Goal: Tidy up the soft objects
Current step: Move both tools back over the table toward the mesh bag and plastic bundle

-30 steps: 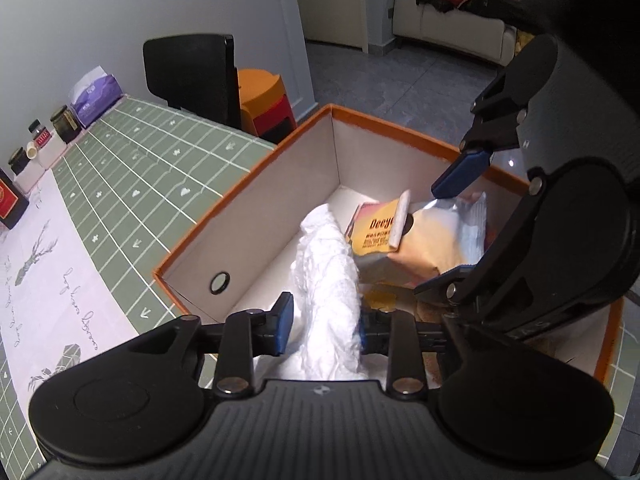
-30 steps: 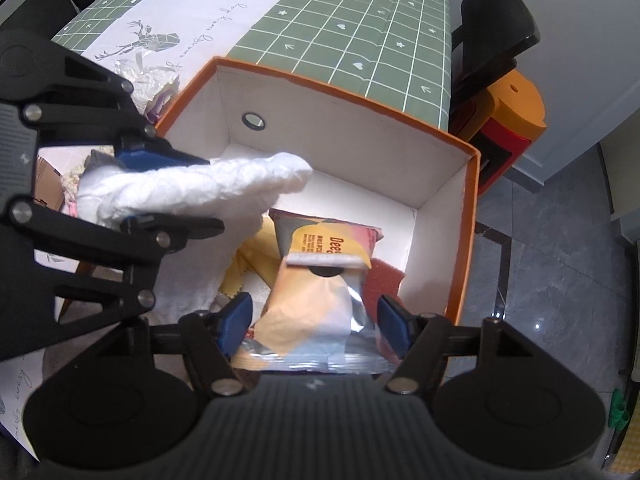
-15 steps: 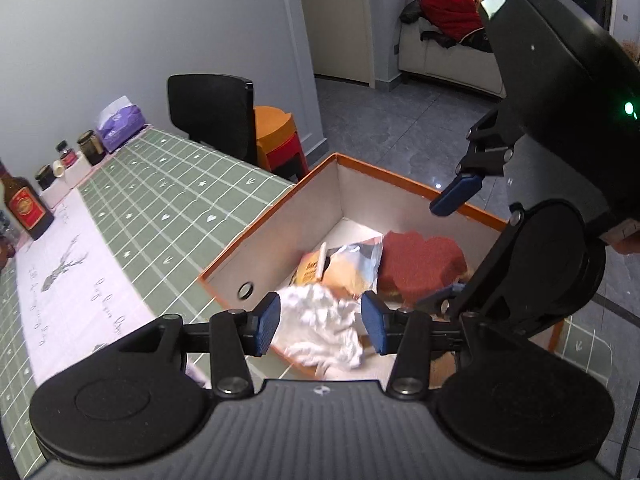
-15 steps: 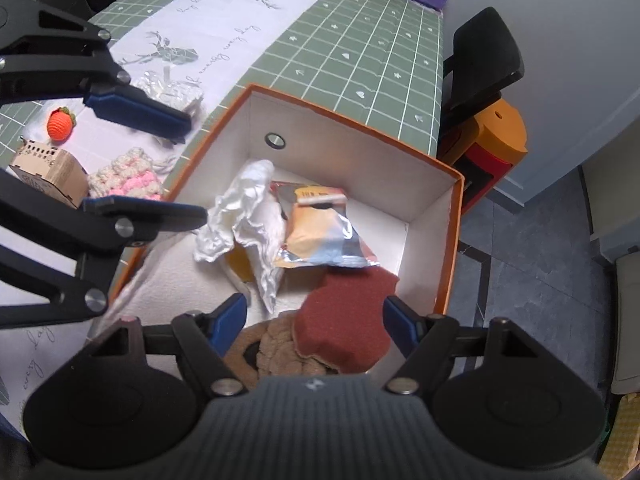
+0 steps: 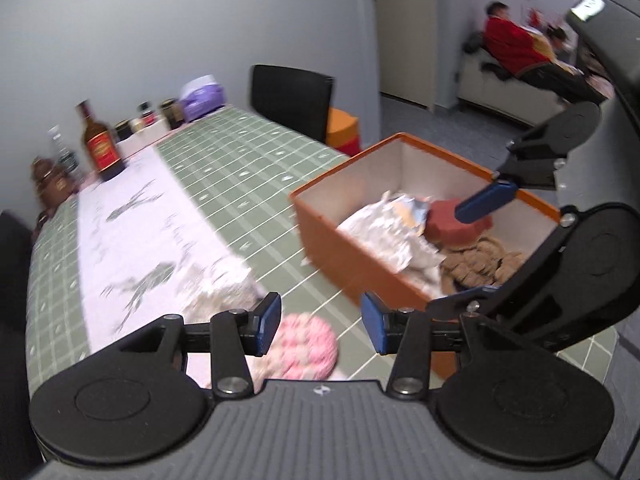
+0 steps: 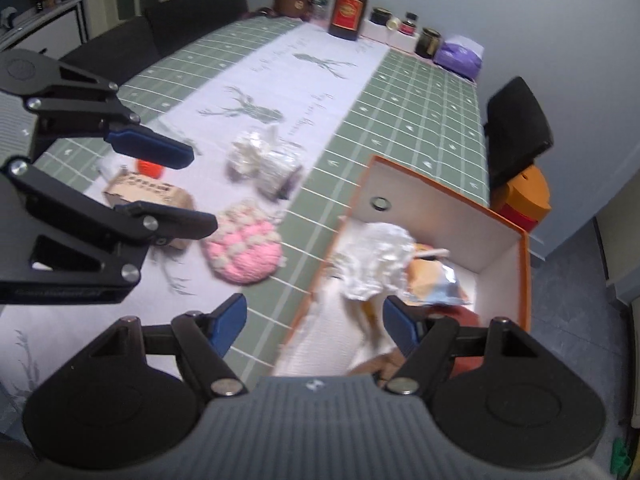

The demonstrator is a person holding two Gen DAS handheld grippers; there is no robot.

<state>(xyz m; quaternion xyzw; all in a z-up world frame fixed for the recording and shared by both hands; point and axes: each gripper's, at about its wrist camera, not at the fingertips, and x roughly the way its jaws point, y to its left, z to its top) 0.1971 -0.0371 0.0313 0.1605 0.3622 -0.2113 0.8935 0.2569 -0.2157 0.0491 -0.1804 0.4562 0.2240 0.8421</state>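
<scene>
A long table (image 6: 420,92) under a green grid cloth with a white deer-print runner fills the room's near side; bottles and jars stand at its far end by the grey wall. At the table's edge sits the orange box (image 5: 344,240) — white inside. In it lie a crumpled white plastic bag (image 6: 372,264), a snack packet (image 6: 436,284), a red pad (image 5: 452,224) and a brown knitted piece (image 5: 480,264). The left gripper (image 5: 320,322) hangs with jaws wide apart and nothing between them, above a pink knitted pouch (image 6: 244,250) that lies on the runner just beside the box. The right gripper (image 6: 314,322) (also spread wide, holding nothing) hovers over the box's near edge. Farther along the runner rests a clear wrapped bundle (image 6: 268,162), near a small cardboard box (image 6: 148,194) and an orange toy (image 6: 150,168).
</scene>
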